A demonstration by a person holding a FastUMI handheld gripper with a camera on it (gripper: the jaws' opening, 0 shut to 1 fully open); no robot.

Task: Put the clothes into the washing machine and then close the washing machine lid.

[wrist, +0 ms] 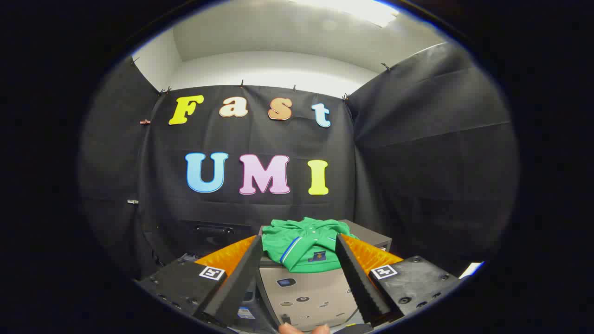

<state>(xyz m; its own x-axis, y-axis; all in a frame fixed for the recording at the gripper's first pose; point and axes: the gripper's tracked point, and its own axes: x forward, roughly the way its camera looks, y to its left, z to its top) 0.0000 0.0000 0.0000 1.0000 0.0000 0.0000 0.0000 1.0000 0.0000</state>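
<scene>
A folded green shirt point(304, 246) with a blue-and-white stripe and a small dark patch lies on top of a grey box-shaped machine point(306, 292), which looks like the washing machine. Its front panel carries small buttons or stickers. My gripper point(299, 248) is open, its two fingers spread wide on either side of the shirt, with the tips level with the garment's sides but not pressing on it. To the left of the grey box stands a dark unit point(209, 234) with a handle, partly hidden behind the left finger.
Black cloth walls close the booth at the back and on both sides. Part of a hand point(304, 329) shows just below the fingers. A white wall and ceiling light rise above the cloth.
</scene>
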